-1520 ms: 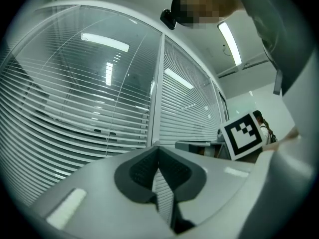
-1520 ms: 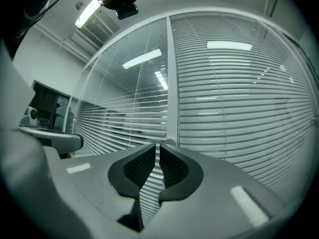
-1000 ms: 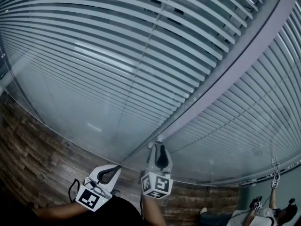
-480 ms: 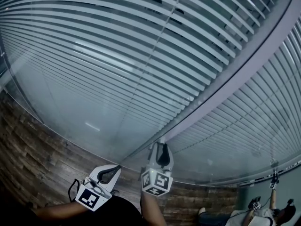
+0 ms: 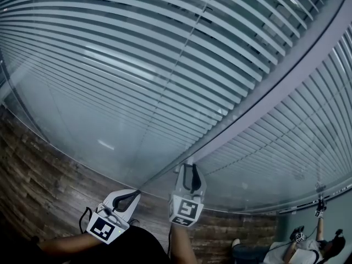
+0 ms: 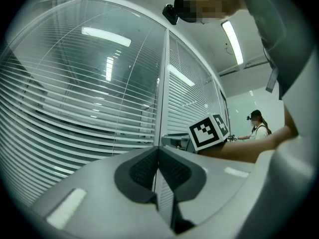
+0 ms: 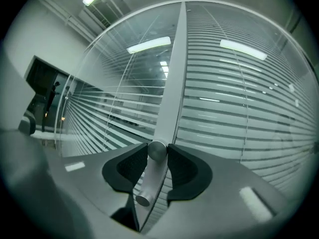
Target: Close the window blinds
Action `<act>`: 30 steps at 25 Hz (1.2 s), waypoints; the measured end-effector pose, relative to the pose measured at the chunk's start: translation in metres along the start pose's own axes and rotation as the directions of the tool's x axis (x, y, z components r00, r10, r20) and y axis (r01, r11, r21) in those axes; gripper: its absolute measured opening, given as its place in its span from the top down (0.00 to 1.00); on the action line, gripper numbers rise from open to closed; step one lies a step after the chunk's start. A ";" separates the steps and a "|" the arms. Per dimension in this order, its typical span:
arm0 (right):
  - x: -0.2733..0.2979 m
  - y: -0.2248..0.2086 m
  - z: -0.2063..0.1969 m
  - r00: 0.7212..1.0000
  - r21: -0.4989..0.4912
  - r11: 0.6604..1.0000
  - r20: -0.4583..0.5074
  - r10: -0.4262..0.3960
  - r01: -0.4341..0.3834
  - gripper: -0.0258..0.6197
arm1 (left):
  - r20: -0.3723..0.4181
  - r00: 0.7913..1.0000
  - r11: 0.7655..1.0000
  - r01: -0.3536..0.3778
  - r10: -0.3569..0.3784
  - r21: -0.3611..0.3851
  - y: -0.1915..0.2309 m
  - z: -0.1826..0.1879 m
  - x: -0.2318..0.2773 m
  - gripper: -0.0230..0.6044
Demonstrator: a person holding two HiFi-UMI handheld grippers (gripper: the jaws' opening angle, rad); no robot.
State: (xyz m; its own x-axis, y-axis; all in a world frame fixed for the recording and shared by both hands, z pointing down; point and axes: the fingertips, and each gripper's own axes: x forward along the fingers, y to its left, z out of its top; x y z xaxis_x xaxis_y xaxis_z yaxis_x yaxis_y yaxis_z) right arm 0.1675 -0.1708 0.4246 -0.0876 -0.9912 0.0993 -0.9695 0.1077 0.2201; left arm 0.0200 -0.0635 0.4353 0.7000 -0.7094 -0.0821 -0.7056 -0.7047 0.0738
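Observation:
Horizontal slat blinds (image 5: 165, 65) hang behind glass panes on both sides of a grey window post (image 5: 286, 87). A short metal knob on a rod (image 7: 156, 150) sticks out from the post's foot (image 7: 174, 83). My right gripper (image 7: 157, 152) holds its dark pads against both sides of that knob, and its jaws are closing. In the head view the right gripper (image 5: 190, 161) points up at the post's base. To its left, my left gripper (image 5: 136, 192) is shut with nothing in it, its pads (image 6: 149, 166) meeting at the tips.
A wood-patterned band (image 5: 38, 175) runs below the glass. Another person (image 5: 308, 249) stands at the far lower right, also seen beyond my right gripper's marker cube (image 6: 208, 131). Ceiling lights reflect in the panes.
My right gripper has tilted a little and its marker cube sits slightly lower. The left gripper has hardly moved. The slats look the same.

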 end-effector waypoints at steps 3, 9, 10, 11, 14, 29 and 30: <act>0.002 0.006 -0.010 1.000 -0.140 0.990 -0.019 -0.002 0.000 0.76 | -0.001 1.000 1.000 0.017 -0.017 0.010 -0.003 -0.010 0.001 0.97; 0.002 0.010 -0.009 0.998 -0.522 0.853 -0.059 -0.027 -0.008 0.76 | -0.012 1.000 1.000 0.024 -0.024 0.000 -0.006 -0.008 0.001 0.97; 0.002 0.011 -0.009 0.998 -0.562 0.827 -0.062 -0.029 -0.011 0.76 | -0.013 1.000 1.000 0.024 -0.024 0.000 -0.006 -0.009 0.000 0.97; 0.002 0.012 -0.009 0.998 -0.593 0.805 -0.064 -0.030 -0.014 0.76 | -0.014 1.000 1.000 0.024 -0.024 0.000 -0.006 -0.010 0.000 0.97; 0.002 0.010 -0.003 0.998 -0.604 0.797 -0.056 -0.022 -0.017 0.76 | -0.010 1.000 1.000 0.020 -0.020 0.002 -0.007 -0.005 -0.001 0.97; -0.002 -0.004 0.003 0.999 0.311 0.950 0.009 -0.034 0.029 0.75 | -0.010 0.999 0.999 -0.039 0.039 -0.021 0.000 0.001 -0.017 0.97; -0.002 -0.005 0.001 0.999 0.320 0.947 0.001 -0.035 0.033 0.75 | -0.010 0.999 0.999 -0.041 0.040 -0.021 0.000 0.001 -0.017 0.97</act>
State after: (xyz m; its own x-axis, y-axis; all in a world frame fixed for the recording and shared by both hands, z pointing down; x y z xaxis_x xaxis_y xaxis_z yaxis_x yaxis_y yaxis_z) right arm 0.1721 -0.1700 0.4221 -0.0541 -0.9944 0.0903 -0.9941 0.0451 -0.0987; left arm 0.0078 -0.0513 0.4362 0.6719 -0.7374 -0.0689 -0.7311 -0.6753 0.0978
